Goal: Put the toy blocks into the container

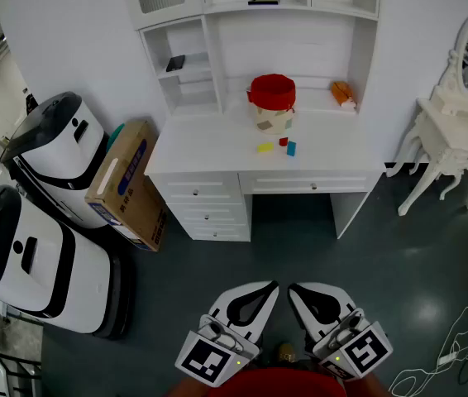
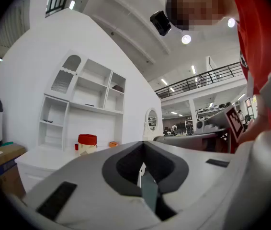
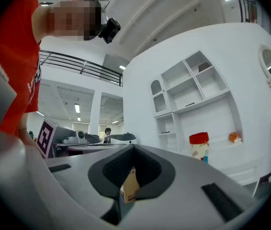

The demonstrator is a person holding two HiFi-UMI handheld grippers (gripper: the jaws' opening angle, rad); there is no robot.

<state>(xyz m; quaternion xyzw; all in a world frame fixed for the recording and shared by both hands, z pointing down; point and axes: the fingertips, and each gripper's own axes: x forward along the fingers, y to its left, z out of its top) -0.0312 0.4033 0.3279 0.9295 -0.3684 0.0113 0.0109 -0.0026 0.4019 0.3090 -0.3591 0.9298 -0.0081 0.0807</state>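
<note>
At far left, 2 white-and-black domed machines stand on the dark grey floor [image 1: 317, 246], the farther machine [image 1: 52, 143] behind the nearer machine [image 1: 27, 263]. A brown cardboard box [image 1: 126, 184] leans between them and the white wooden desk.

The desk's tabletop [image 1: 209, 147] carries the task's things, well apart from both tongs. A cream container with a red lid [image 1: 272, 102] stands upright toward the back. Just in front of it lie 3 small toy blocks in a loose cluster, all outside the container. The yellow block [image 1: 265, 147] is leftmost, the red block [image 1: 284, 141] is in the middle, and the blue block [image 1: 291, 148] is just beside the red one. Farther right, near the back panel, lies a small orange object [image 1: 343, 94]. Right of the desk stands a white vanity table with an oval mirror [image 1: 453, 126].

Low in the head view, the white left tongs [image 1: 269, 289] and the white right tongs [image 1: 295, 290] point toward the desk side by side over the floor, their tips close to each other. In its own gripper view, each pair of tongs has its jaws pressed together with nothing between them.
</note>
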